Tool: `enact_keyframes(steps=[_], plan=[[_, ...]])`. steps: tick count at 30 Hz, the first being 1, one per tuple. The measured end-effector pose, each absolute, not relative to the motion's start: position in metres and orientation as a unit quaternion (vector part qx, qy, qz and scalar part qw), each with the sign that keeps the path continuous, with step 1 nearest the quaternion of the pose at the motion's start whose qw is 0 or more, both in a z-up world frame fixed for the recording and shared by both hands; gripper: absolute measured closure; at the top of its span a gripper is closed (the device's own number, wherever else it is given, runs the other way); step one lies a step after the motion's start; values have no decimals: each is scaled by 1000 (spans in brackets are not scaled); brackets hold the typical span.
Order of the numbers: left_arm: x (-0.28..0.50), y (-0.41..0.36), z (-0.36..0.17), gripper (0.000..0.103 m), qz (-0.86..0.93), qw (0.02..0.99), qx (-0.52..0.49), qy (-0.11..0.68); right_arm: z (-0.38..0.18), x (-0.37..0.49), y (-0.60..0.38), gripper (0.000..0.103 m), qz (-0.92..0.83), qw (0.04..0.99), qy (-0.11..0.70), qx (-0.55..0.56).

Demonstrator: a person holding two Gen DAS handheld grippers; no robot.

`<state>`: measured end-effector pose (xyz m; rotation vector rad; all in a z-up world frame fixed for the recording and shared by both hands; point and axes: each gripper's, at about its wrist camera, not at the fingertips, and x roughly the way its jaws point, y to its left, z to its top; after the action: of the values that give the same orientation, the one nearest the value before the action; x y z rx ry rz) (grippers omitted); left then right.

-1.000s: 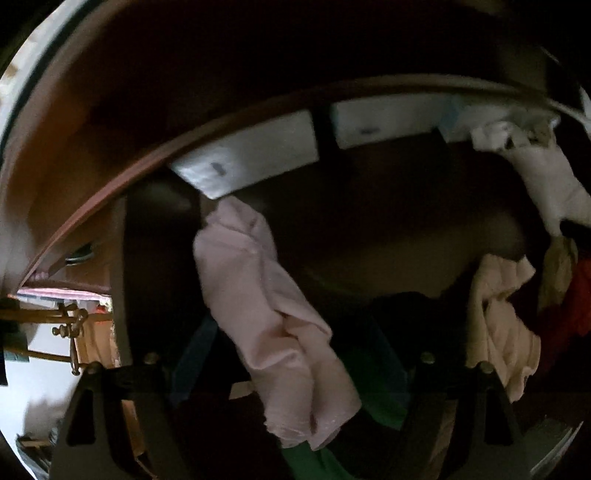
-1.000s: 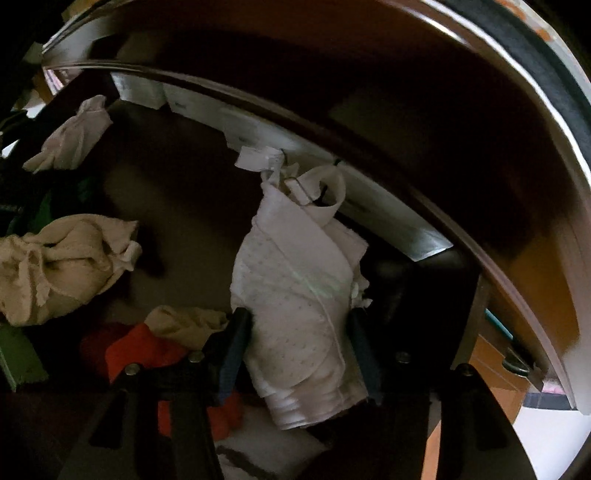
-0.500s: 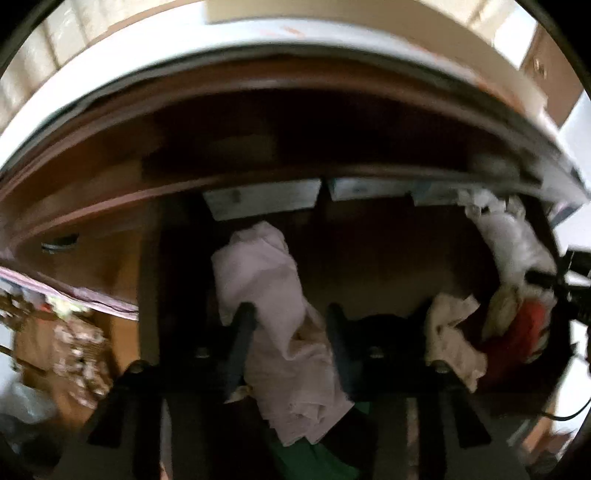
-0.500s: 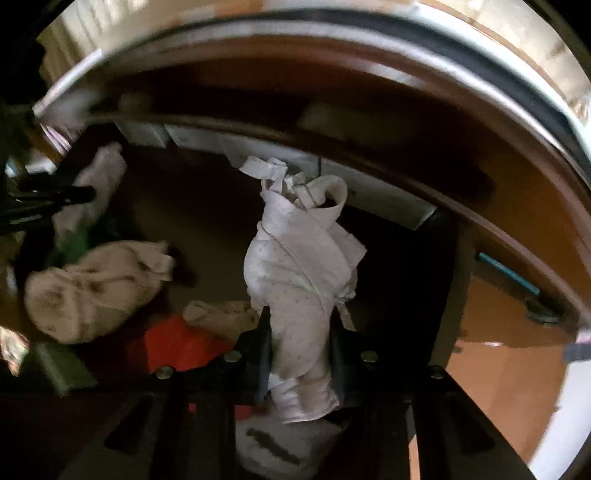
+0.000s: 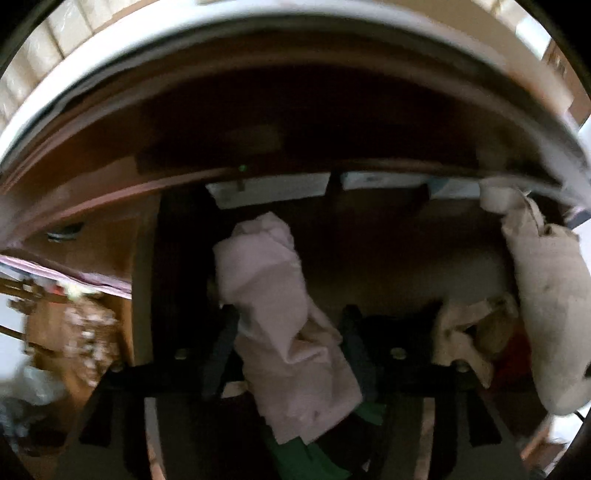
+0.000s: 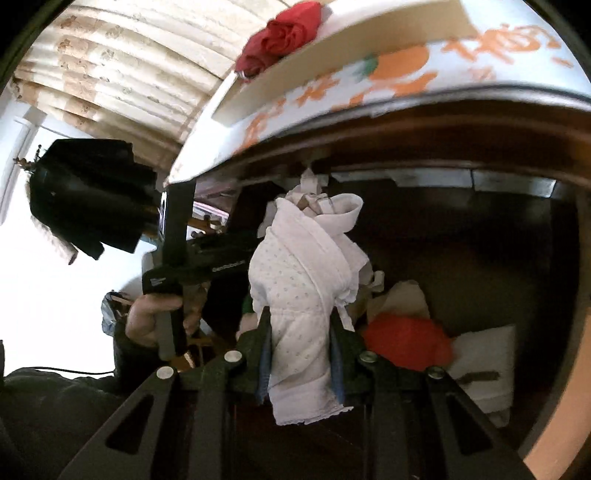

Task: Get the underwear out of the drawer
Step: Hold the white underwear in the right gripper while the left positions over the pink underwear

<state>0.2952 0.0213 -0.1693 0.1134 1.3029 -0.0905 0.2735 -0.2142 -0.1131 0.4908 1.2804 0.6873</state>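
Observation:
A rolled pale pink underwear (image 5: 273,295) lies between the fingers of my left gripper (image 5: 288,321) inside the dark wooden drawer (image 5: 147,295). Those jaws are opening and stand loosely on either side of the roll. My right gripper (image 6: 299,325) is shut on a white dotted underwear (image 6: 299,273), held up above the drawer's contents. That white piece hangs at the right edge of the left wrist view (image 5: 546,295). The left gripper (image 6: 195,266) and the hand (image 6: 155,317) holding it show in the right wrist view.
Several cloths remain in the drawer: a red one (image 6: 406,339), a cream one (image 5: 465,332), a green one (image 5: 314,454) and a white folded one (image 6: 487,350). Above is the dresser top with an orange-patterned cover (image 6: 369,85); a red cloth (image 6: 284,33) lies on it.
The right gripper closed on the white underwear and lifted it, tilting upward. The left gripper closed narrowly on the pink roll, then its jaws widened again.

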Motion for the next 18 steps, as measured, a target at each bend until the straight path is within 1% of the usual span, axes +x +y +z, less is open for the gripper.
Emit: enact_keyframes(steps=[3, 4, 6, 8, 9, 10, 11, 14, 16, 17, 18], plan=[[299, 10, -176, 40, -37, 786, 85, 611, -134, 270, -199, 74, 305, 706, 600, 220], [299, 8, -176, 37, -36, 785, 86, 612, -139, 267, -197, 74, 302, 704, 606, 216], [299, 9, -175, 36, -41, 788, 76, 609, -142, 263, -197, 74, 293, 708, 612, 197], [299, 15, -170, 39, -54, 795, 58, 601, -141, 260, -195, 74, 294, 709, 612, 191], [298, 16, -169, 41, -55, 797, 58, 599, -140, 259, -194, 74, 296, 710, 610, 190], [297, 17, -169, 47, -53, 799, 64, 596, -139, 259, -194, 74, 297, 711, 609, 190], [295, 17, -169, 51, -51, 801, 74, 592, -138, 259, -194, 74, 296, 712, 608, 189], [290, 16, -169, 52, -62, 805, 89, 584, -137, 260, -203, 74, 294, 714, 605, 195], [289, 16, -169, 54, -60, 807, 88, 581, -138, 260, -210, 74, 291, 714, 603, 202], [289, 18, -167, 62, -61, 810, 77, 579, -138, 259, -211, 74, 290, 714, 603, 205], [289, 18, -166, 75, -71, 811, 59, 578, -137, 260, -212, 74, 290, 715, 602, 207]])
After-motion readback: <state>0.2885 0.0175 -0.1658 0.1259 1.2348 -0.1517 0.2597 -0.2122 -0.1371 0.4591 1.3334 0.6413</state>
